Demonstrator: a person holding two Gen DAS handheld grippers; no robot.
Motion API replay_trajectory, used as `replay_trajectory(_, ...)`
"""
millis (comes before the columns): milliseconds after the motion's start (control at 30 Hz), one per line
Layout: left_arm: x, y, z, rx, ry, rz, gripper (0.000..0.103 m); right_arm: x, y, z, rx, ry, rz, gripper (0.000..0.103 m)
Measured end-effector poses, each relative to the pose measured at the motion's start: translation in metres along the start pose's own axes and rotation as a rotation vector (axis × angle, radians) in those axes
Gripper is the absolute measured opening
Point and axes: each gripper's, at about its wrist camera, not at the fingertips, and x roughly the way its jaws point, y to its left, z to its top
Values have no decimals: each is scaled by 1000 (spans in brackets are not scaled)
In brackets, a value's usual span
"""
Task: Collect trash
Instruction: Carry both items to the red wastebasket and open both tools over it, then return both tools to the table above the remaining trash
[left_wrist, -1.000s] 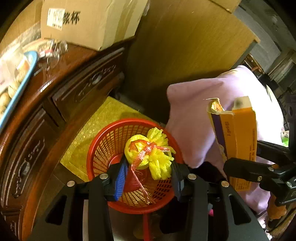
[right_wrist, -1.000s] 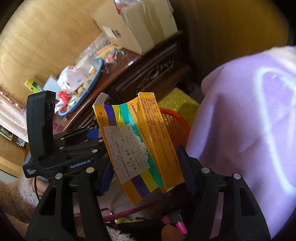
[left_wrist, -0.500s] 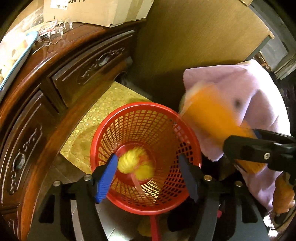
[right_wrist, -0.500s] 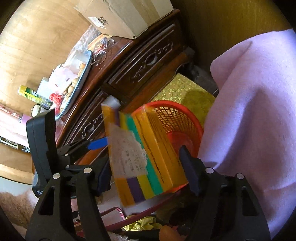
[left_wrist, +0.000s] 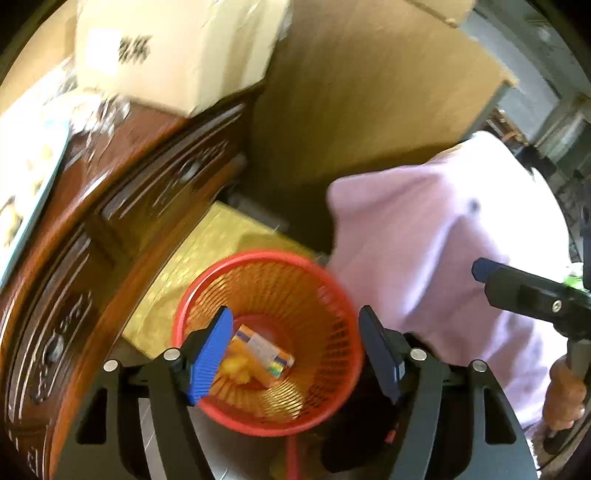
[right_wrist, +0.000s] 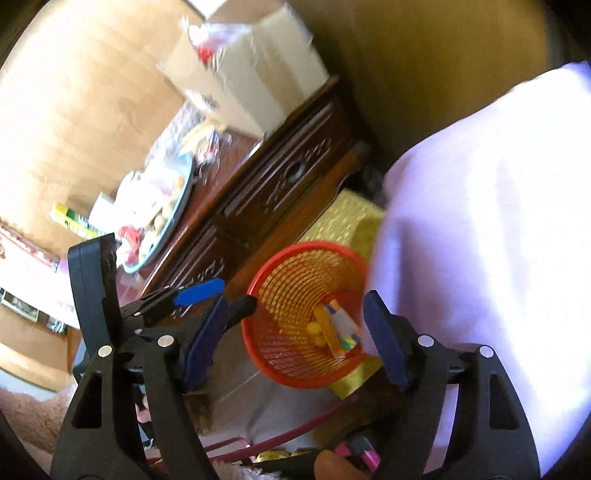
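Note:
A red mesh basket (left_wrist: 332, 288) stands on the floor beside a dark wooden cabinet; it also shows in the right wrist view (right_wrist: 295, 258). Inside lie an orange carton (left_wrist: 264, 349) and a yellow foam net (left_wrist: 236, 369); the right wrist view shows the carton (right_wrist: 338, 326) and the net (right_wrist: 317, 328) too. My left gripper (left_wrist: 299, 350) is open and empty above the basket. My right gripper (right_wrist: 295, 332) is open and empty above the basket. The right gripper's finger (left_wrist: 524, 288) shows at the right of the left wrist view.
A carved dark wooden cabinet (left_wrist: 122, 206) stands left of the basket, with a cardboard box (left_wrist: 173, 48) and a tray of items (right_wrist: 166, 206) on top. A gold mat (left_wrist: 207, 258) lies under the basket. A lilac cloth (left_wrist: 436, 251) hangs on the right.
My left gripper opened and the yellow foam net dropped into the basket. My right gripper then opened and the orange carton dropped into the basket. Both grippers have drawn back upward.

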Motion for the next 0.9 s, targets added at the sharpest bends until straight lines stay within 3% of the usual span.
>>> replay_trajectory(167, -25, -51, 20, 57, -71, -96, 83, -71, -27, -16, 77, -138, -64, 74)
replay_trajectory(367, -45, -142, 29, 222, -140, -212, 91, -157, -66, -53, 183, -306, -182, 74)
replay_trajectory(600, -44, -242, 19, 358, -115, -377, 94, -247, -120, -116, 366, -475, -358, 74)
replay_trajectory(900, -37, -371, -13, 591, -63, -500, 96, -334, -185, -208, 624, -639, -626, 77)
